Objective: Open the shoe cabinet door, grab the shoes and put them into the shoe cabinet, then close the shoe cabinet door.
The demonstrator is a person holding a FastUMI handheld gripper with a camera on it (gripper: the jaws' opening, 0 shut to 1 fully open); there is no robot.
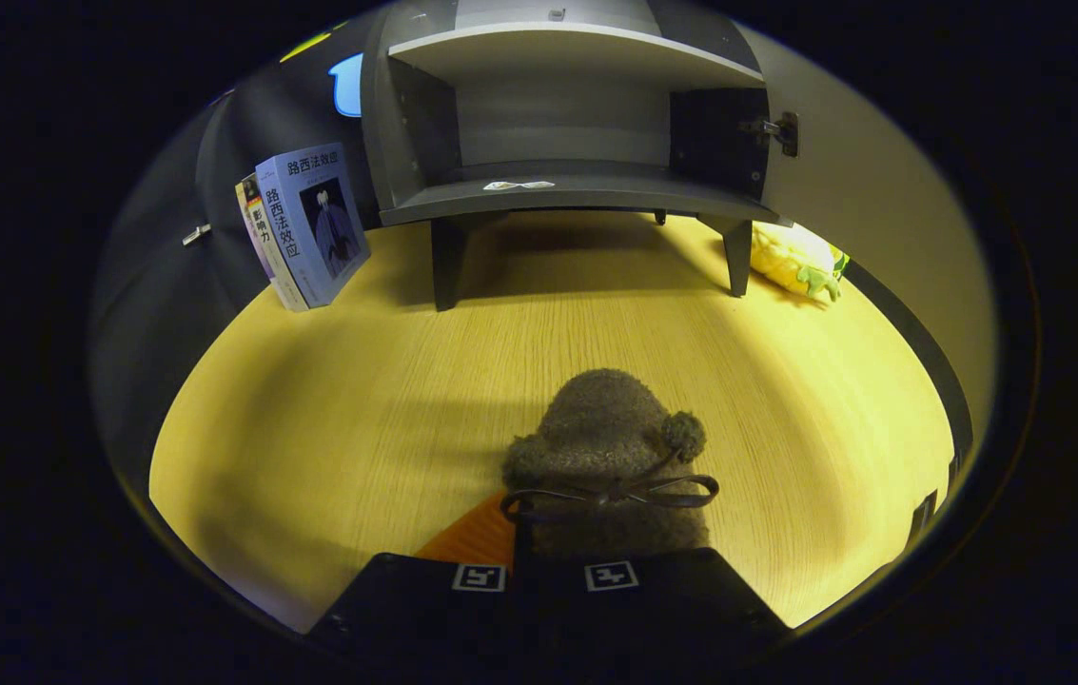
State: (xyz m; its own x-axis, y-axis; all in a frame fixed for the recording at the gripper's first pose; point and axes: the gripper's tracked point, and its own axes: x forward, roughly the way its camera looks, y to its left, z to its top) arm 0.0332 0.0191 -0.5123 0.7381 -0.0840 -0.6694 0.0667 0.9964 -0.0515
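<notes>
1. The gripper (548, 571) holds a fuzzy brown slipper (607, 457) by its heel end; the 2 fingers sit close together on either side of the fabric and appear to press on it, though the contact itself is hidden under them.
2. The slipper points forward from the fingers, toe toward the cabinet, with a thin bow (610, 493) across its top and a pompom (683, 434) on its right side. It looks to be carried above the wooden floor (310, 409).
3. Judging by its look, the slipper is light, soft and floppy; a hold on the thicker heel rim should keep it from sagging or slipping out.
4. Beyond it stands the shoe cabinet (558, 195), door swung open at the right with a hinge (776, 128) showing, its lower shelf free for the shoe.
5. 2 books (305, 228) lean just left of the cabinet; a yellow plush toy (795, 262) lies by its right leg.
</notes>
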